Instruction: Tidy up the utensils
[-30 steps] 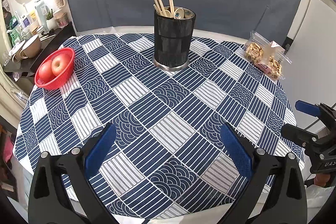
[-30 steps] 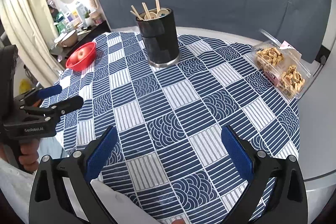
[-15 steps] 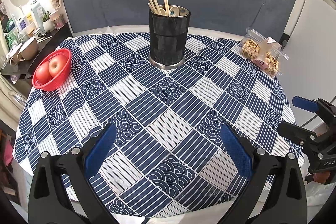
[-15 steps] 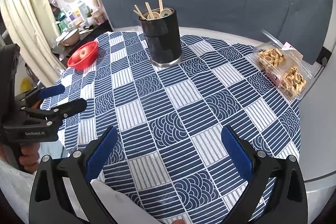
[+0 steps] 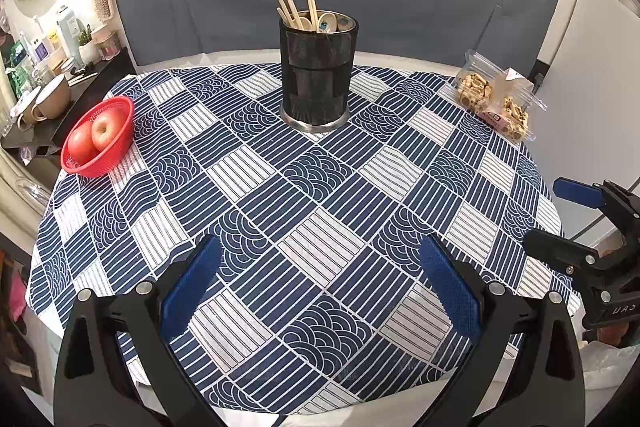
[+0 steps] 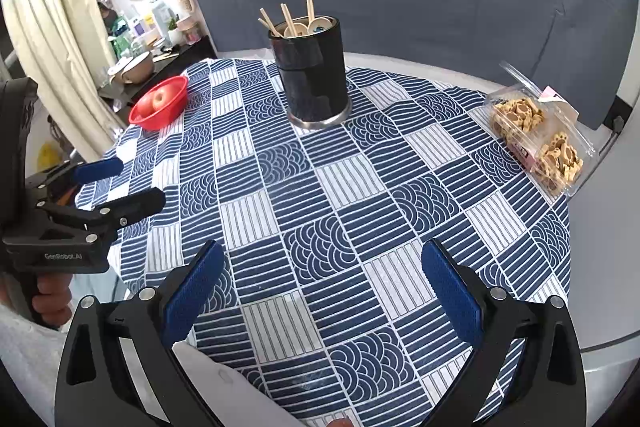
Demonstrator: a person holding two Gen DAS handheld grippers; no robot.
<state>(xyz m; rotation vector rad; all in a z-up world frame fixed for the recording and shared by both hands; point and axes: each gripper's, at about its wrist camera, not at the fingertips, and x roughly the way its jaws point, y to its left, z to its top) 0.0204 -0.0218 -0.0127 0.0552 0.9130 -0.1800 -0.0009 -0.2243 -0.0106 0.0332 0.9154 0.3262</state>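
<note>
Holder: black utensil holder [image 5: 318,73] upright at far centre of patterned tablecloth [image 5: 320,227]; chopsticks [image 5: 294,11] and spoons [image 5: 328,23] inside.
Left gripper [image 5: 320,281]: jaws wide apart, empty, above near table edge.
Right gripper [image 6: 322,283]: likewise spread, nothing held.
Surroundings: red basket [image 5: 100,139] with apples left; snack box [image 6: 538,139] right.

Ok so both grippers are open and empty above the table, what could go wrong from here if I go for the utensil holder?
1. The black utensil holder is tall; a sideways nudge from the left gripper or right gripper might tip it.
2. The chopsticks stick out above the rim at angles, so a closing gripper could catch several or lever them out.
3. The tablecloth looks loose; dragging on it could shift the holder.
</note>
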